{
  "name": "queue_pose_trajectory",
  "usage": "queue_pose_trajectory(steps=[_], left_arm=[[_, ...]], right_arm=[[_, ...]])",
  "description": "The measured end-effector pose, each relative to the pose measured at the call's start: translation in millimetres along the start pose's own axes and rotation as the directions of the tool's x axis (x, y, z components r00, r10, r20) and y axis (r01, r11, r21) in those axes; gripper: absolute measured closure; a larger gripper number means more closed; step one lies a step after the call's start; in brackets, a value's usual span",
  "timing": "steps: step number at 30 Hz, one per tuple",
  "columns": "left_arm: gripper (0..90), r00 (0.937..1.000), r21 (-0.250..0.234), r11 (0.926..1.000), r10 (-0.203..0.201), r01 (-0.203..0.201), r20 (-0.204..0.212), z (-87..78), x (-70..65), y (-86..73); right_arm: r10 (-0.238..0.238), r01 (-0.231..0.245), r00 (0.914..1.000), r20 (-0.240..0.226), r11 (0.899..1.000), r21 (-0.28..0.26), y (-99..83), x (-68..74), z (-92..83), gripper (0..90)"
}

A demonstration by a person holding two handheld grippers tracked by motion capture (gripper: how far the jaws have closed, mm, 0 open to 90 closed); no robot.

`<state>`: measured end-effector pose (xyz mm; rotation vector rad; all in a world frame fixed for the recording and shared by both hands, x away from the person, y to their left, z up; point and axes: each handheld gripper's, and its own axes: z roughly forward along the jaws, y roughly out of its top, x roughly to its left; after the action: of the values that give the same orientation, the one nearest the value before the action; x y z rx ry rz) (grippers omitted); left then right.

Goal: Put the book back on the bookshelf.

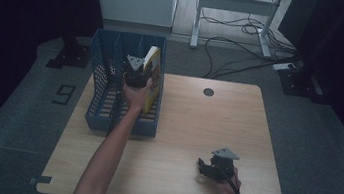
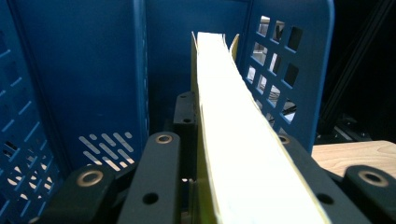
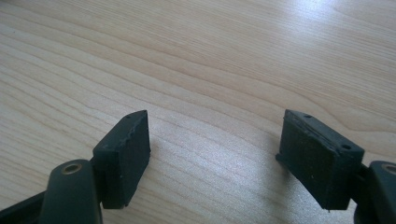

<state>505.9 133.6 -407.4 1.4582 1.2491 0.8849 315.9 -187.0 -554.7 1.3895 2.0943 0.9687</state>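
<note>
The wooden table point(image 1: 194, 145) carries everything, and most of its top is bare. At its far left corner stands the blue file rack point(image 1: 111, 86), a perforated plastic organiser with upright dividers forming 3 slots, which suits it to keeping flat things on edge. In the rightmost slot sits the yellow book point(image 1: 151, 76), upright but leaning a little, its pale page edges point(image 2: 233, 130) facing the left gripper's camera and running between a divider and the rack's outer wall. The left gripper point(image 1: 135, 74) is clamped tight on the book's near edge, a jaw on either cover, probably to steer it down between the walls without it toppling. The right gripper point(image 1: 211, 165) rests low over the table near the front right, its pads point(image 3: 123, 156) spread wide with nothing between them, apparently kept out of the way.
</note>
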Motion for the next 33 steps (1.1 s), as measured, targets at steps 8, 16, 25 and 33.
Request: queue_pose_trajectory(steps=[8,16,25,33], left_arm=[[75.1,0.9999,0.014,0.9999,0.003,-0.003,-0.013,5.7,1.3,-9.0],[74.5,1.0000,0.004,1.0000,0.005,-0.005,-0.006,4.0,0.9,-13.2],[70.9,1.0000,-0.003,1.0000,0.005,-0.005,0.004,-6.1,-3.4,-16.3],[68.5,1.0000,-0.001,1.0000,-0.001,0.001,0.001,-12.6,-2.2,-18.1]], right_arm=[[0.001,-0.001,1.0000,0.000,1.000,0.000,-0.2,0.0,-0.1,23.7],[0.001,-0.001,1.0000,0.001,1.000,0.000,-0.3,0.1,-0.3,23.7],[0.000,0.000,1.0000,0.003,1.000,0.000,-0.8,0.2,-0.7,23.7],[0.000,0.000,1.0000,0.004,1.000,0.000,-0.9,0.1,-0.9,23.8]])
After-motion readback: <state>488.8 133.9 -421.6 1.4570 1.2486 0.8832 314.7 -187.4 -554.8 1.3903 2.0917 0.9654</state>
